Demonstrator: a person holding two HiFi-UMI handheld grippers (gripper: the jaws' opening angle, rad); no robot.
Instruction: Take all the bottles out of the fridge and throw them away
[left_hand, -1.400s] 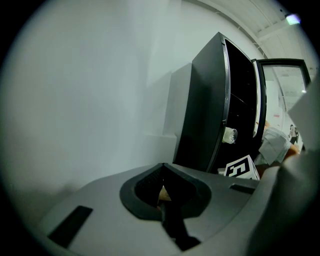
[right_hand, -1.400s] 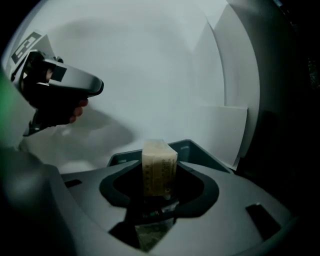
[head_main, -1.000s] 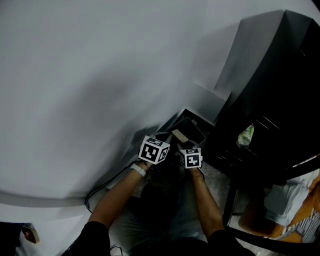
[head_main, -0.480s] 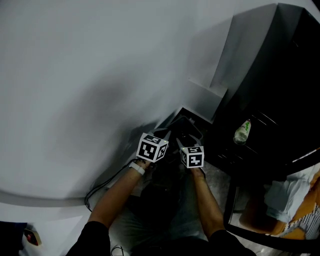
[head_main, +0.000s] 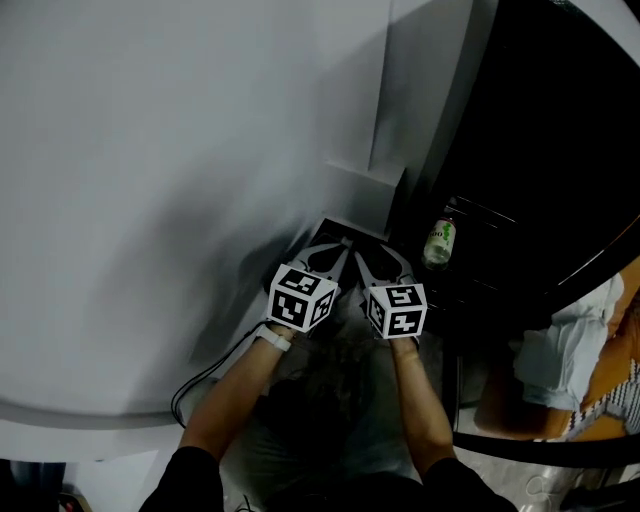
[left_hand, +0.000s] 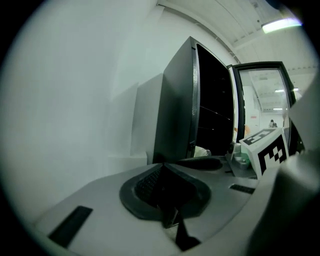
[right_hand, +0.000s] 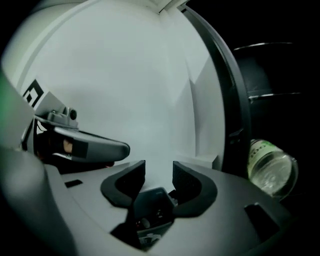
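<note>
Both grippers have come up and sit nearer the fridge (head_main: 540, 150) than a second ago. So the left gripper (left_hand: 162, 187) has its pads clenched together with nothing in them. The right gripper (right_hand: 159, 177) has just been closing its jaws a bit, but there's a clear gap and nothing in it. Near right of that one, a clear bottle (right_hand: 270, 167) with a green label stands on a wire shelf inside the open fridge, untouched. Plain white wall (head_main: 150, 150) off to the left.
</note>
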